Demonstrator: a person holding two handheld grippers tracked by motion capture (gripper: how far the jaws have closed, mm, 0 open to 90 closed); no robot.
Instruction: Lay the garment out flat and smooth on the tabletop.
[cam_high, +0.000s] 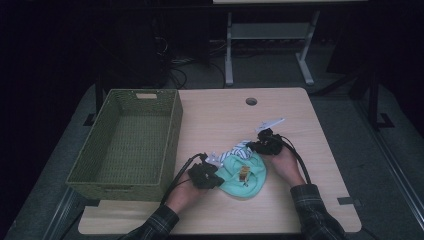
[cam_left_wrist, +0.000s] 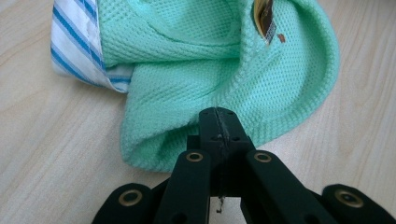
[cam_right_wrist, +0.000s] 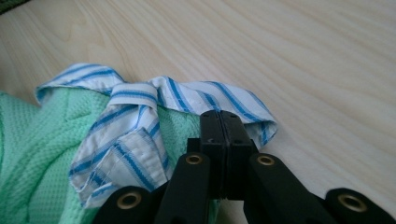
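A mint green knit cloth (cam_high: 245, 181) with a small brown label (cam_high: 244, 173) lies bunched on the wooden table (cam_high: 320, 200), toward the front. A white cloth with blue stripes (cam_high: 239, 149) is tucked against its far side. My left gripper (cam_high: 219, 175) sits at the green cloth's left edge. In the left gripper view its jaws are shut (cam_left_wrist: 218, 114) on the rim of the green knit (cam_left_wrist: 187, 70). My right gripper (cam_high: 252, 146) is at the striped cloth's right end. In the right gripper view its jaws are shut (cam_right_wrist: 221, 116) on a fold of the striped cloth (cam_right_wrist: 126, 140).
A deep green woven basket (cam_high: 142, 91) with nothing in it stands on the table's left side, close to my left hand. A round cable hole (cam_high: 251, 101) sits near the far edge. Bare wood lies between the cloths and the far and right edges.
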